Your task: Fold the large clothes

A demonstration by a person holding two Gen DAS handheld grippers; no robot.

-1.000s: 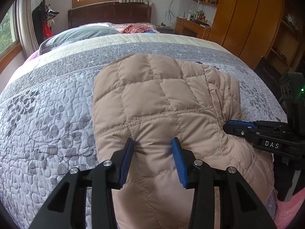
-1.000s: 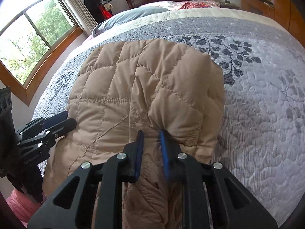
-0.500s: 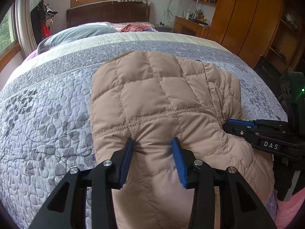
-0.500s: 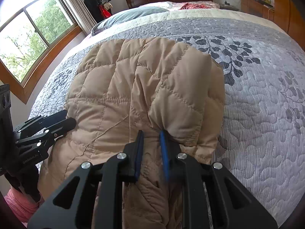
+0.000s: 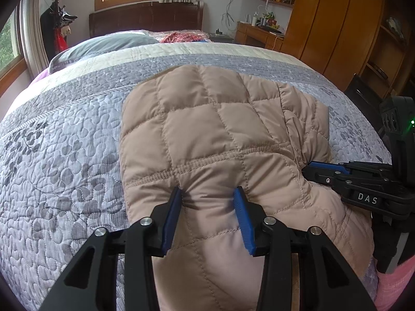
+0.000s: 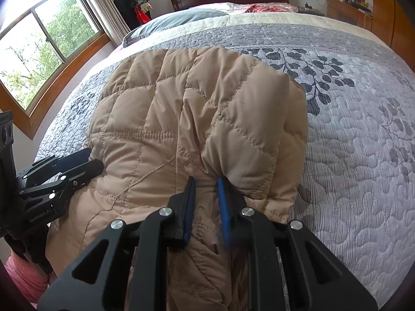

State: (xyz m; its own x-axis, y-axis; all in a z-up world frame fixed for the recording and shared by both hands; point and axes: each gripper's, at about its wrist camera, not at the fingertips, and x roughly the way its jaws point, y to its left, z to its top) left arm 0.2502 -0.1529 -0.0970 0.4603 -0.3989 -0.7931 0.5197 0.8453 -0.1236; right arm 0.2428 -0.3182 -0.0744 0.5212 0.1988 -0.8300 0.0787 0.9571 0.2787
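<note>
A tan quilted puffer jacket [image 5: 212, 134] lies on the grey floral bedspread [image 5: 64, 160], its near end hanging over the bed's front edge. My left gripper [image 5: 208, 194] stands open, its blue pads pressed on the jacket's near left part with fabric bulging between them. My right gripper [image 6: 206, 181] is shut on a fold of the jacket [image 6: 181, 119] at its near right side. The right gripper also shows at the right of the left wrist view [image 5: 311, 167]. The left gripper's fingers [image 6: 85, 165] show at the left of the right wrist view.
A grey pillow [image 5: 103, 45] and a red cloth [image 5: 181, 36] lie at the bed's head by the dark headboard [image 5: 145, 18]. A wooden wardrobe [image 5: 337, 26] and a desk [image 5: 256, 35] stand right. A window [image 6: 44, 46] and coat rack [image 6: 135, 0] stand left.
Both grippers have moved slightly forward, pushing the jacket a little further up the bed. The jaws stand as before.
</note>
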